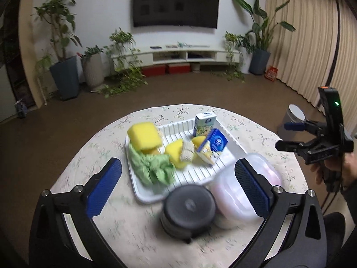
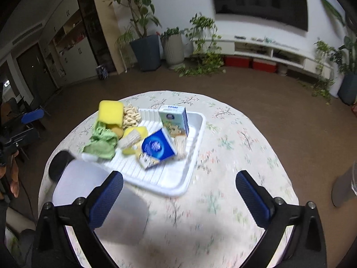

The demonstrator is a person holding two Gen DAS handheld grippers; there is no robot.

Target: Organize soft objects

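- L claw: jaws wide apart, nothing between the pads; it hangs over the near edge of the desk, angled down.
- R claw: also spread wide, empty. In the L view it sits off to the right of the desk, held by a hand, pads clear of everything.
- Soft stuff is all in the white tray mid-desk: big yellow sponge at the far-left corner, green cloth bunched at the near-left side, partly draped on the rim, smaller yellow sponge pieces in the middle w/ a pale knitted bit touching them.
- Also in the tray: upright carton at the back, blue box leaning just in front of it. Not soft, I'd judge.
- Outside the tray, near side: dark round container and a clear lidded tub, touching each other, right under the L claw.
- Key relation: green cloth lies ahead and slightly left of the L claw, just beyond the dark container; from the R claw it's ahead and well to the left, w/ the tub in the way. So L is nearer.
- Cloth's long axis runs roughly along the tray's left wall, away from the L claw; pads would need to close across it.
- Frames are blurred, so fine contacts among the small pieces are hard to tell.
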